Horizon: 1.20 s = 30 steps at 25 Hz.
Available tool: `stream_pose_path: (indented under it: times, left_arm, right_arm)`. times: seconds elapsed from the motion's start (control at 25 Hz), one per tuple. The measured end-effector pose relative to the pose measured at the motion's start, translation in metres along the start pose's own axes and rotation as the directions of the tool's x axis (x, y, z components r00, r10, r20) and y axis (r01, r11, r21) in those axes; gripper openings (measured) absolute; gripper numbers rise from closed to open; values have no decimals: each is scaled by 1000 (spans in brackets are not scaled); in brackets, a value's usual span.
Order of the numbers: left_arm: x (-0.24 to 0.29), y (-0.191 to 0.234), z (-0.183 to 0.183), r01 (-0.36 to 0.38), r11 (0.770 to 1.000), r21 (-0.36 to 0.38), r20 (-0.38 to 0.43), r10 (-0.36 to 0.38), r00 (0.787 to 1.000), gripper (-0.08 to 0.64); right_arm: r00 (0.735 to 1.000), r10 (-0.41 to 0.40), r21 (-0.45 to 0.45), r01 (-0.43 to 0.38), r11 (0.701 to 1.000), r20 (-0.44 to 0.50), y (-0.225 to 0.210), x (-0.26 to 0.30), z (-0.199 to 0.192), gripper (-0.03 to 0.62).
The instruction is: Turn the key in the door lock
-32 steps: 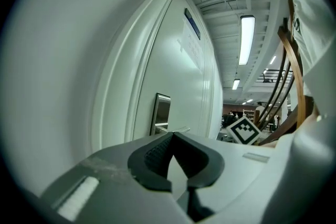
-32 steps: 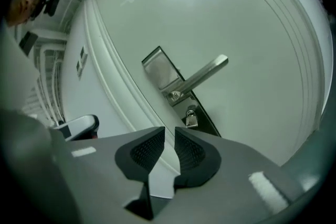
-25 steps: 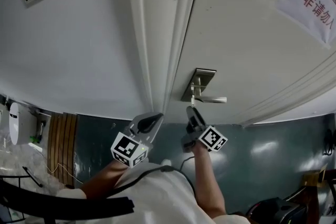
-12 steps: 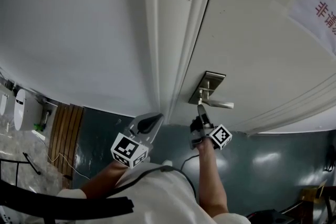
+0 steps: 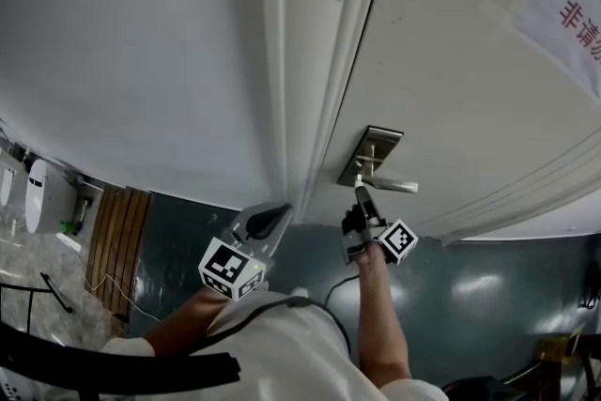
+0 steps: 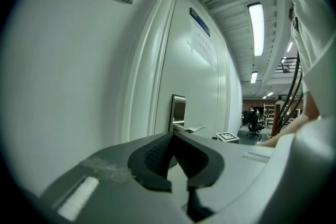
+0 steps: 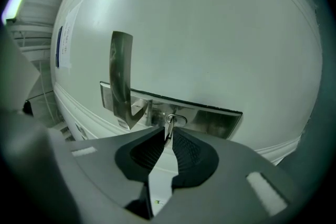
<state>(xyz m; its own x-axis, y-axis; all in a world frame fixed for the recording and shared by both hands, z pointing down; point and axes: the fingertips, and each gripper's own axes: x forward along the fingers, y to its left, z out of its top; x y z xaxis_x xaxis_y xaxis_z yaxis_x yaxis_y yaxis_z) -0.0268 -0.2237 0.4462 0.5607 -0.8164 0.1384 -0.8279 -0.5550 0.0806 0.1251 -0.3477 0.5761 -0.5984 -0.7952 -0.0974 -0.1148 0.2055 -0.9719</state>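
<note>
At the door point(image 5: 451, 61) latch edge, on lock plate point(image 7: 205, 120) | right gripper point(image 7: 169, 131) jaws just closed, tips pinching key point(image 7: 169, 123) in lock | left gripper point(image 6: 173, 136) pressed together, empty, off door | risk: shallow tip grip, so an off-axis twist could slip or bend the key
</note>
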Motion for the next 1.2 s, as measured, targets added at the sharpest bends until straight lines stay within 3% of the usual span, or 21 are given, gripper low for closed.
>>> stream_pose_path:
  times: [0.16, 0.28, 0.4, 0.52, 0.72, 0.84, 0.96, 1.08, 1.2]
  left_arm:
    - [-3, 0, 1, 4, 1000, 2, 4, -4, 1000, 5]
    - [-6, 0, 2, 10, 1000, 1, 7, -10, 1000, 5]
    - [-8, -1, 2, 19, 1000, 2, 9, -19, 1000, 5]
    - [-11, -3, 2, 31, 999, 8, 12, -31, 999, 5]
    - [-15, -3, 2, 48, 999, 0, 17, -48, 999, 5]
    - [-18, -3, 3, 56, 998, -4, 23, -56, 998, 5]
    - [-21, -2, 2, 65, 998, -4, 25, -65, 998, 5]
    - [-26, 1, 1, 70, 998, -4, 23, -70, 997, 5]
    - [-29, 5, 0, 74, 997, -3, 23, -74, 997, 5]
  right_arm:
    - [1000, -31, -52, 30, 998, -2, 1, 0, 1, 38]
    - [996, -85, -140, 82, 987, -9, 5, 0, 2, 38]
    - [978, -209, -284, 199, 938, -4, 7, -2, 1, 35]
    - [969, -246, -401, 221, 889, -12, 15, 4, -4, 35]
    - [952, -306, -508, 264, 820, 1, 16, 5, -6, 35]
    - [938, -347, -592, 288, 753, 15, 16, 6, -7, 37]
    - [918, -394, -675, 323, 663, 52, 13, 4, -6, 38]
    - [895, -436, -758, 347, 552, 92, 13, 4, -7, 40]
    - [866, -482, -835, 359, 417, 132, 13, 5, -9, 44]
